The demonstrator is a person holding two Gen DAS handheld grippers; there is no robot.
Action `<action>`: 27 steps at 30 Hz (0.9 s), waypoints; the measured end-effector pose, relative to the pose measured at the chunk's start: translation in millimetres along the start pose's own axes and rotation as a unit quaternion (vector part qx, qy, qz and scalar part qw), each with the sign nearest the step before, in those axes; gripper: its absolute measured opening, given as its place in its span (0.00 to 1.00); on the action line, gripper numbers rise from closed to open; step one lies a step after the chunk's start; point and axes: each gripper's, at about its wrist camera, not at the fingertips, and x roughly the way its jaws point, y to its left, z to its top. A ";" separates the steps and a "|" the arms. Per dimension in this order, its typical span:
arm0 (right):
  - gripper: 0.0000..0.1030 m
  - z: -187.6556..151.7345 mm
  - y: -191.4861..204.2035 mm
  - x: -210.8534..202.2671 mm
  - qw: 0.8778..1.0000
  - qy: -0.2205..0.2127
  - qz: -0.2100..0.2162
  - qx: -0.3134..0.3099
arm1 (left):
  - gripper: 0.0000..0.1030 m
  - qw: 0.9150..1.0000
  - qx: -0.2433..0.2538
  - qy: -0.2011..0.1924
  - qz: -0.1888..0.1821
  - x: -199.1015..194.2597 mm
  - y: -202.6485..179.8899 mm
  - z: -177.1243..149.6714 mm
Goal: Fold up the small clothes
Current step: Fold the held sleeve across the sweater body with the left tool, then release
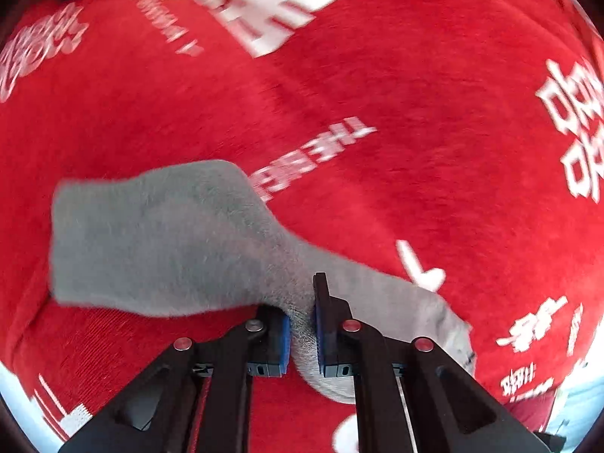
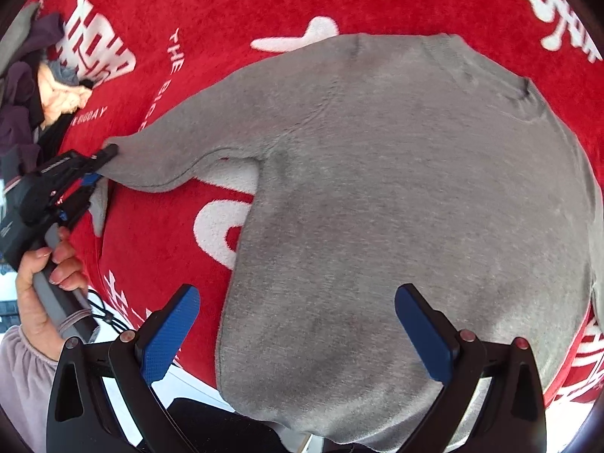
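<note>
Far left in the right wrist view, a heap of dark clothes [image 2: 22,87] waits at the edge of the red printed cloth [image 2: 234,7] covering the worktop, probably the pile not yet folded. Below it a hand [image 2: 41,283] grips the handle of the left gripper [image 2: 99,166], whose fingers are clamped on the cuff end of the sleeve [image 2: 170,158] of the grey sweater [image 2: 396,196]; in the left wrist view the blue pads [image 1: 285,343] pinch a ridge of grey knit between them, nearly closed, with the sleeve end hanging slack beyond. Judged purpose: the sleeve is held by its end so it can be carried across the body for the first fold. The sweater body lies flat, spread on the cloth, neckline away from the camera, hem toward the worktop's near edge. The right gripper [image 2: 298,336] hovers straight above the lower body, fingers [image 2: 170,336] spread wide, holding nothing; contact with the fabric cannot be told.
</note>
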 end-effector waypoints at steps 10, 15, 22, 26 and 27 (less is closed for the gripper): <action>1.00 -13.0 -70.4 -33.4 0.997 -0.029 0.009 0.075 | 0.11 0.983 0.159 -0.014 -0.095 -19.1 -153.0 -19.7; 1.00 -18.0 -130.8 -55.2 0.992 -0.050 0.006 0.114 | 0.11 0.963 0.228 0.027 -0.140 9.3 -244.9 -76.8; 1.00 -39.1 -225.3 -66.9 0.982 -0.058 -0.009 0.180 | 0.11 0.938 0.303 0.126 -0.116 86.0 -322.0 -190.5; 1.00 -53.4 -265.7 -60.9 0.978 -0.050 -0.019 0.204 | 0.12 0.927 0.338 0.158 -0.052 114.2 -324.4 -233.6; 1.00 -55.6 -272.8 -58.8 0.977 -0.047 -0.020 0.208 | 0.14 0.924 0.344 0.161 -0.043 115.9 -322.1 -237.9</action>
